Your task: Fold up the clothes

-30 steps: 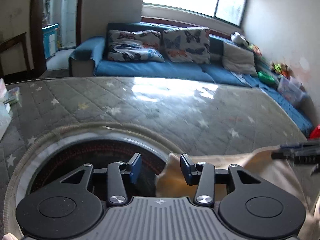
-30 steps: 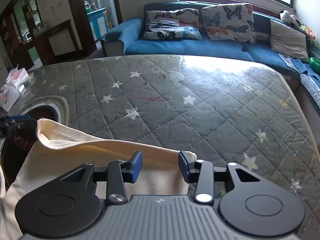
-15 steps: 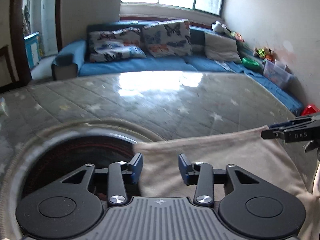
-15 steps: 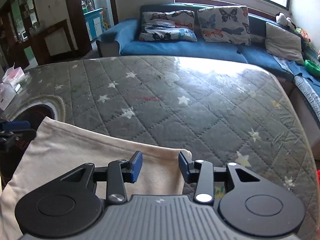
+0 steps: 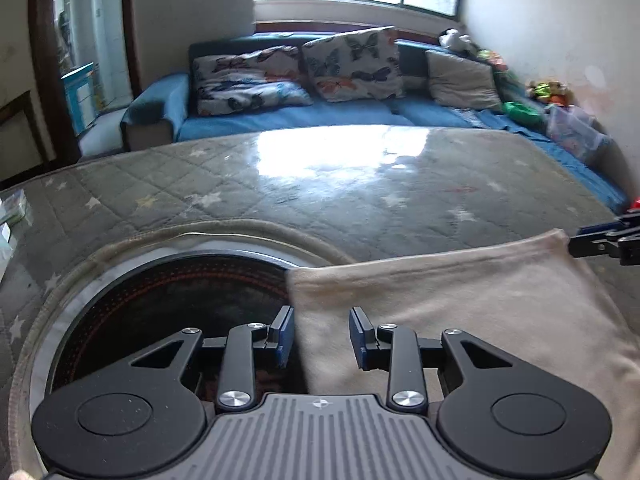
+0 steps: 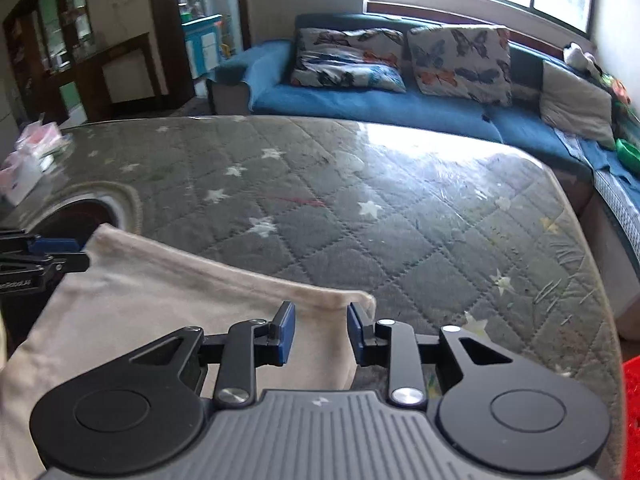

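Between each open gripper's jaws, left gripper, right gripper, cream garment corners

grippers: 2 | cloth: 1 | cushions: 4 | sofa: 1

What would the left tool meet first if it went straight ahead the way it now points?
Probably the beige cloth: its edge already lies between the open left tool. Beyond that is the grey quilted cover, though depth is hard to judge.
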`<state>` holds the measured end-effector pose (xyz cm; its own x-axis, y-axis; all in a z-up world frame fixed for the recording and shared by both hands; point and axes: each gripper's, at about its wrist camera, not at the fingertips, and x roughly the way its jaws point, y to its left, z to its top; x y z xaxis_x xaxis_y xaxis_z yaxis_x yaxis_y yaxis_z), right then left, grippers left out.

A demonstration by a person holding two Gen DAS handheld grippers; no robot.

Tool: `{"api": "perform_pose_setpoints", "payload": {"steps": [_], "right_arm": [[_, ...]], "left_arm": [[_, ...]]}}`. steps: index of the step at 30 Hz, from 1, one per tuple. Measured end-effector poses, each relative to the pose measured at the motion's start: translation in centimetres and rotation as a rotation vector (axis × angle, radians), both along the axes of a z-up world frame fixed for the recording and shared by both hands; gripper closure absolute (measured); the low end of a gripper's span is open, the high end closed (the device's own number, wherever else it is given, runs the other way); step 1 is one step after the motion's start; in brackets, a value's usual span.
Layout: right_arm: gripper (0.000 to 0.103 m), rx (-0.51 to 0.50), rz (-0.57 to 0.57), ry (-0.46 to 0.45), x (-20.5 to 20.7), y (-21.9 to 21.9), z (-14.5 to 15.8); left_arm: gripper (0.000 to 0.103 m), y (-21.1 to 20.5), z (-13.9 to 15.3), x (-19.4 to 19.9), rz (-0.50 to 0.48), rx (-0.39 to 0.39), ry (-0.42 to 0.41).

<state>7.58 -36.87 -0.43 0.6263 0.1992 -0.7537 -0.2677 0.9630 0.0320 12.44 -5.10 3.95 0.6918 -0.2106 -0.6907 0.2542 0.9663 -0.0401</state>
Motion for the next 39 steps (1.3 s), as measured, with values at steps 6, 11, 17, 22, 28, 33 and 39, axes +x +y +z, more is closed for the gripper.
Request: {"api": "perform_pose_setpoints", "payload": {"steps": [6,11,17,22,28,33,39], "right_arm": [[0.070,-0.011,0.127,0.000,-5.3,1.6,1.5],[0.068,-0.046,0.246,0.006,-10.5,3.6,1.7],[0.066,-0.099,0.290,0.016,-14.7,4.3,0.0],[0.064,-0.102,0.264,0.041,-17.0,3.1,-1.3],[0.063,-0.078,0.300,0.005,-20.1,3.5,-0.5],[0.061,-0.070,0.311,0.023,-22.0,3.7,-1.3],[0.059,-0.019,0.215,-0.026,-23.9,1.2,-0.2]], "left_arm": [[0.067,-2.2,1.1,-5.4,-0.123,-0.027,-0.008],[0.063,-4.1,0.8,-10.5,-0.228,-0.040,0.005],[0.063,-6.0,-0.1,-15.3,-0.322,-0.035,0.000],[0.063,-6.8,-1.3,-16.8,-0.344,-0.016,0.017],[0.061,-6.8,-1.7,-17.4,-0.342,-0.001,0.007],[0.061,-6.8,-1.7,-17.8,-0.342,0.014,-0.002],[0.057,-8.8,-0.6,-18.1,-0.378,-0.010,-0.033]]}}
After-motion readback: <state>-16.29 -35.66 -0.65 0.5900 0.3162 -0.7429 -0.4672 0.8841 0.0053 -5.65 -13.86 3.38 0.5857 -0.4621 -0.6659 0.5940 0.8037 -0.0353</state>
